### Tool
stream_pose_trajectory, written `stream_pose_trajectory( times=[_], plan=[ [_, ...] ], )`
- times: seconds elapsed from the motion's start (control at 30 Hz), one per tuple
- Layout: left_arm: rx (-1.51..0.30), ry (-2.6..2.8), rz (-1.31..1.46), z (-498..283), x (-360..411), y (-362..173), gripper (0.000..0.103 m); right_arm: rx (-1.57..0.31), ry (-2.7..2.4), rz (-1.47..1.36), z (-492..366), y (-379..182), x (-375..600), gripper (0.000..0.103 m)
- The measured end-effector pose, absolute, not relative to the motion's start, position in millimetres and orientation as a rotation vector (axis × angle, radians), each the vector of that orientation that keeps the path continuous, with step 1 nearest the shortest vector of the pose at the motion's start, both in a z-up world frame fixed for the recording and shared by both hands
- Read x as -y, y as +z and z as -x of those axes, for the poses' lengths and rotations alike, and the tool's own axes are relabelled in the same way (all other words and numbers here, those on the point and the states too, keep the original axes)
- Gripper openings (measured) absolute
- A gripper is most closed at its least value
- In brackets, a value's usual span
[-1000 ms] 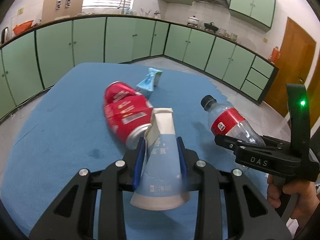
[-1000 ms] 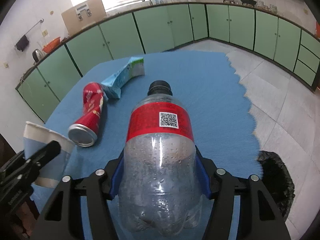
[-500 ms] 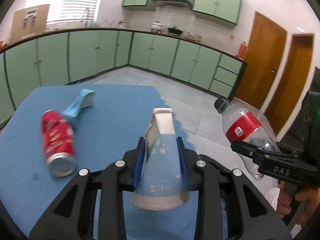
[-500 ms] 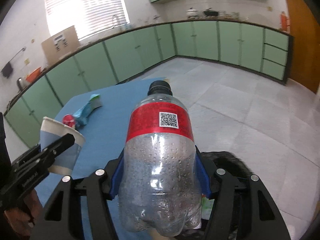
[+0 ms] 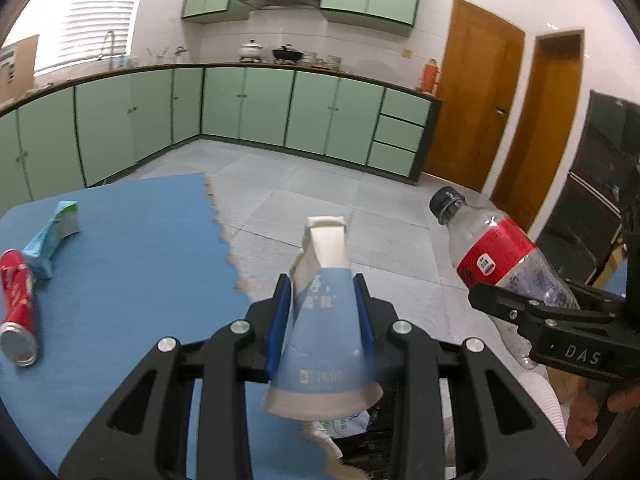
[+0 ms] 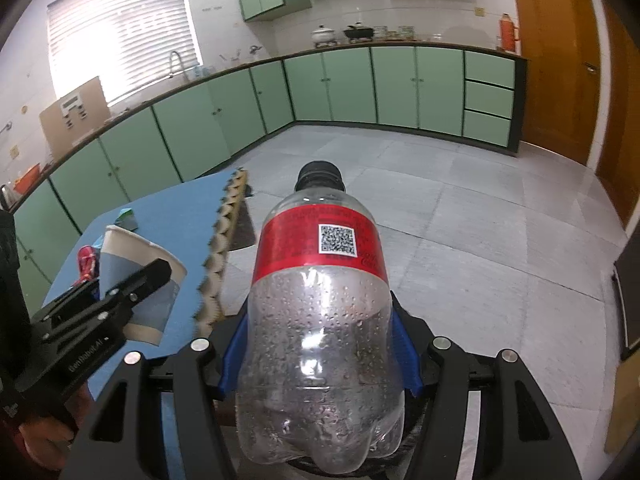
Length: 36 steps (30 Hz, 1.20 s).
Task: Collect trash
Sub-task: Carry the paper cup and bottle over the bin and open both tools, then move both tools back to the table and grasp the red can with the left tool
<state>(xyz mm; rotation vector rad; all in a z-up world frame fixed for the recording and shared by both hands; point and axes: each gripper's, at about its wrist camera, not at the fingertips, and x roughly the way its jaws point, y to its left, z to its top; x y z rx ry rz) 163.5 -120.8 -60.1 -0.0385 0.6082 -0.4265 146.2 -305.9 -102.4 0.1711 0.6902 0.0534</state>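
Beyond table edge [image 5: 224, 236], over dark bag [image 5: 372, 440] on floor: my left tongs [image 5: 322, 320] clamp crushed paper cup [image 5: 320, 340], right tongs [image 6: 320, 356] clamp plastic bottle [image 6: 320, 300]. Risk: bag mostly hidden; releasing off-centre drops bottle onto tiles, rolls away. Can [image 5: 18, 308], carton [image 5: 50, 240] on table.

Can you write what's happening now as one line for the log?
left tool: holds cup | right tool: holds bottle | table: can, carton left

Green cabinets [image 5: 320, 112], wooden doors [image 5: 476, 100], blue mat [image 5: 132, 248], tiled floor [image 6: 480, 232].
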Motion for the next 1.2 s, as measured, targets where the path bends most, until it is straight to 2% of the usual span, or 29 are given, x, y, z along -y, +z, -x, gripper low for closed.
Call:
stream_pose_trajectory(
  times=[0.13,0.17,0.23,0.57,0.63,0.87,1.2],
  plan=[
    [-0.636,-0.463,0.03,-169.6,138.6,-71.0,0.034,-0.693,0.021,-0.188,-142.6,-108.1,325.5,0.06],
    [-0.641,-0.464,0.03,-171.7,141.7,-72.9,0.042,-0.695,0.017,-0.191,-142.3,-109.6,328.7,0.06],
    [-0.638,-0.468,0.02,-174.8,145.9,-74.7,0.048,-0.698,0.009,-0.194,-142.1,-113.0,333.2,0.06],
    [-0.635,-0.429,0.017,-176.2,133.9,-72.9,0.055,-0.755,0.027,-0.175,-155.1,-135.2,329.8,0.061],
    [-0.637,-0.416,0.024,-177.4,127.8,-70.7,0.057,-0.757,0.013,-0.171,-158.9,-138.7,325.6,0.08],
    [-0.633,-0.34,0.034,-176.1,94.5,-63.8,0.063,-0.728,0.007,-0.159,-159.8,-131.8,315.3,0.08],
    [-0.596,-0.043,0.022,-164.9,-6.0,-51.1,0.077,-0.696,0.115,-0.131,-177.7,-116.4,252.9,0.092]
  ],
)
